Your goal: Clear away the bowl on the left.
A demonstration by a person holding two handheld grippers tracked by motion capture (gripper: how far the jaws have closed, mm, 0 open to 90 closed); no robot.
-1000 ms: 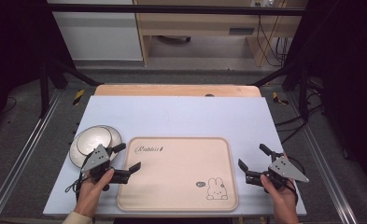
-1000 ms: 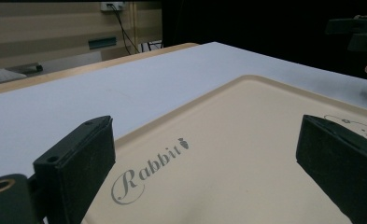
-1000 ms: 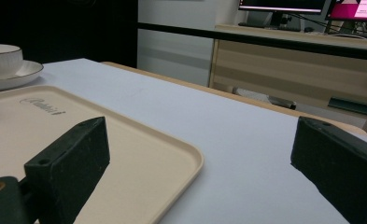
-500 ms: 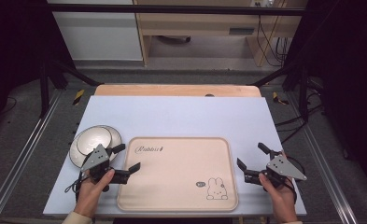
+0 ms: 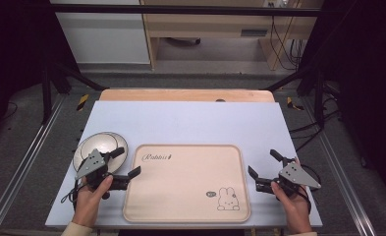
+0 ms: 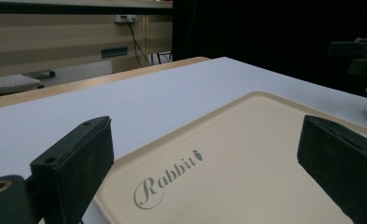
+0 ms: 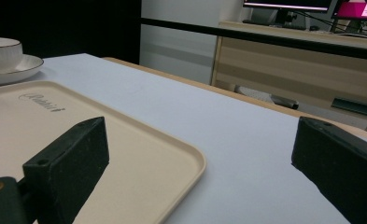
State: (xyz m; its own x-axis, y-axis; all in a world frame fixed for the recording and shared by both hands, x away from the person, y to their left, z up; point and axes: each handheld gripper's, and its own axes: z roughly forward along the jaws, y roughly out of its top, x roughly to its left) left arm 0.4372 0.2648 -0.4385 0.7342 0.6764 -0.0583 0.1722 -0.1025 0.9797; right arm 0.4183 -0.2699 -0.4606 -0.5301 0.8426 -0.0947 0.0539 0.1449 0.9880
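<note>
Both grippers idle at the tray's [image 5: 186, 183] short edges, fingers spread wide, nothing held. Left gripper [image 5: 122, 166] sits at the tray's left rim, just in front of the stacked dishes [image 5: 99, 149]; right gripper [image 5: 263, 168] sits off the right rim, over bare desk [image 5: 190, 120].

Tray lies flat on the near-middle of the desk, "Rabbit" script toward the left, rabbit print at the near-right corner. Nothing on it.

Risks, as I judge them:
- Tray rim is low and shallow. A finger coming in flat likely rides over the rim or shoves the tray sideways instead of getting under it.
- If only one side bites, the tray pivots and slides; the smooth desk cover won't hold it.
- Left side is tight: plate and bowl sit just beside the tray's far-left corner. A push leftward, or a wide swing of the left gripper, could knock them.
- Uneven lift tilts the tray; not critical while it's bare.
- Cables trail behind both hands and could snag on the desk's near edge.

Surface: pale blue-grey matte sheet over a wooden top, wood strip showing at the far edge. Room: dark frame rails around the desk, grey floor, a wooden bench and hanging cables beyond, monitors visible in the right gripper view.
</note>
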